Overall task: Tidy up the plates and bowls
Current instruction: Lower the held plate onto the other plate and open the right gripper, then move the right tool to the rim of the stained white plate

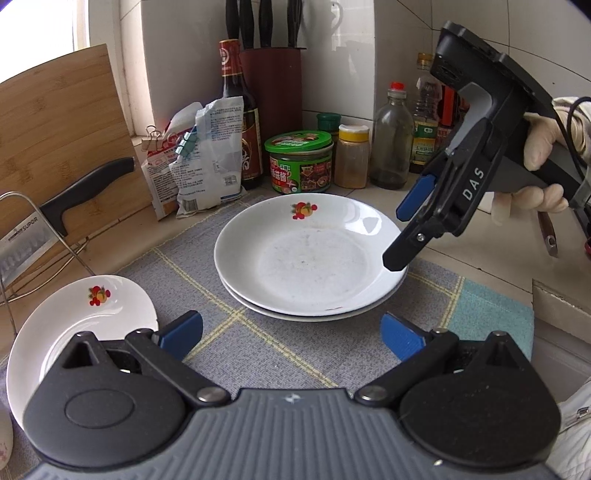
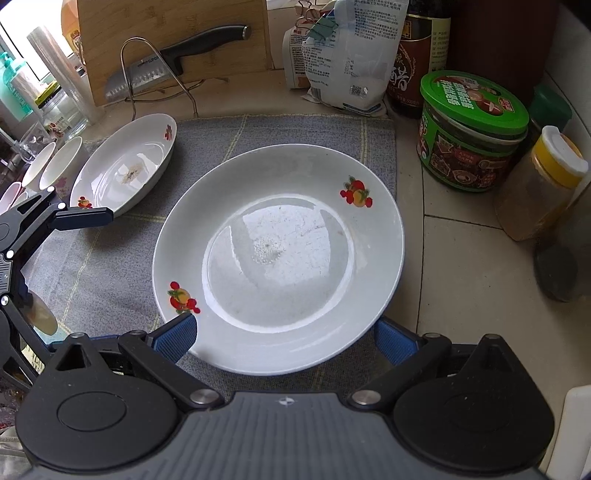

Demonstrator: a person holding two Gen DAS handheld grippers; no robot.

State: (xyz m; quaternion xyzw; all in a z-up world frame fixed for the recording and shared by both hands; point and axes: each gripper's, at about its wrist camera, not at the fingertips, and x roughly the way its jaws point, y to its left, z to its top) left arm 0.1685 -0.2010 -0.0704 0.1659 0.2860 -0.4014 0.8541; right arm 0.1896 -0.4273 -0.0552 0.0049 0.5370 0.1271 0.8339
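Your left gripper (image 1: 291, 332) is spread and empty; your right gripper (image 2: 286, 332) is spread around the stacked plates' (image 1: 306, 258) near rim — mid-mat (image 1: 221, 350); a single plate (image 1: 74, 325) lies at the mat's left edge.

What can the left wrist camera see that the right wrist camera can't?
Only the left wrist view shows the red knife block with black handles, a gloved hand holding the right gripper over the plates, and that the middle is a stack of two plates.

Only the right wrist view shows two small white bowls and glass jars at the far left.

Both show the lone plate, the grey cloth, the cleaver, the cutting board, the green-lidded jar and the open left gripper.
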